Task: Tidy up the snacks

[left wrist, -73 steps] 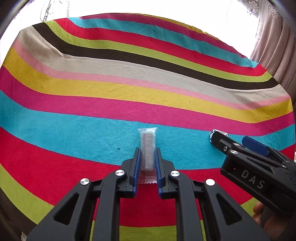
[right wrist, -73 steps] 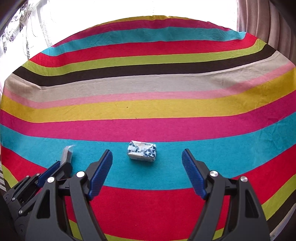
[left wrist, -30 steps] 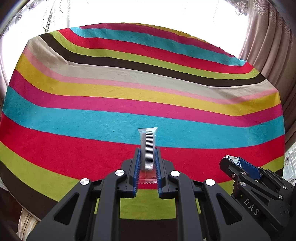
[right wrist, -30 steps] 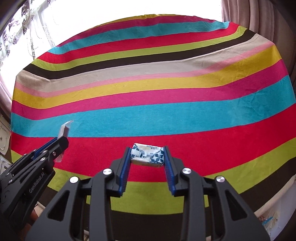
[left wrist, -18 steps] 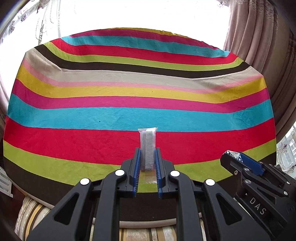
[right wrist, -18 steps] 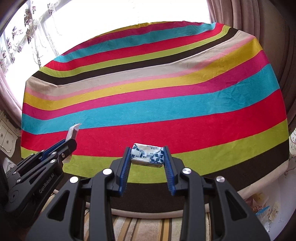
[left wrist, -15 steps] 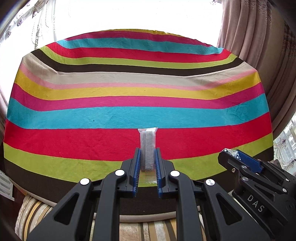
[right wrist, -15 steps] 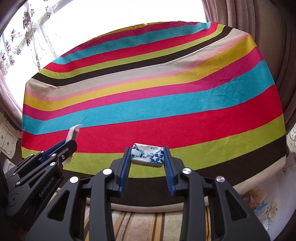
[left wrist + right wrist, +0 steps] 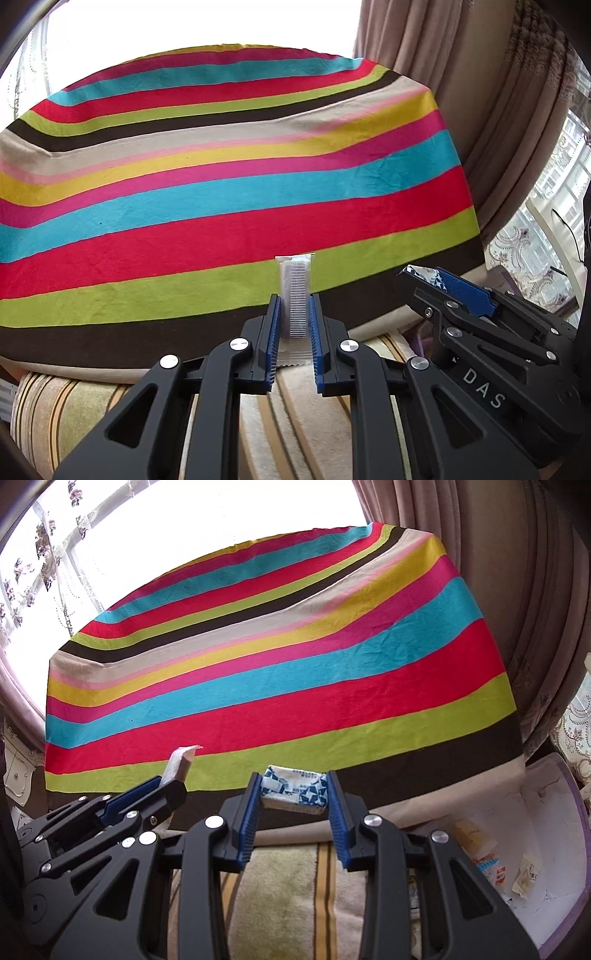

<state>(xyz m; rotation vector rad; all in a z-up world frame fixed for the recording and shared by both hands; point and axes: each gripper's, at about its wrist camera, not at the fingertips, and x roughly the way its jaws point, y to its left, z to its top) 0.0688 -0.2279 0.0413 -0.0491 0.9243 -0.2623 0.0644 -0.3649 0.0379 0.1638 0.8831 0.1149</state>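
Observation:
My left gripper [image 9: 293, 302] is shut on a long clear-wrapped snack bar [image 9: 295, 291] that stands upright between the pads. It also shows in the right wrist view [image 9: 181, 764], held at the lower left. My right gripper [image 9: 293, 786] is shut on a small blue-and-white wrapped snack [image 9: 295, 788]. In the left wrist view the right gripper [image 9: 439, 284] sits at the lower right with the snack's end [image 9: 424, 275] showing. Both grippers are held in the air past the table's near edge.
A table with a striped cloth [image 9: 221, 192] fills the view ahead. A striped rug [image 9: 288, 893] lies below. A white box [image 9: 546, 849] with several snack packets [image 9: 487, 864] stands at the lower right. Curtains [image 9: 535, 590] hang on the right.
Both grippers have pulled back from the table and turned right with their snacks still held. The rug and the white box have come into view.

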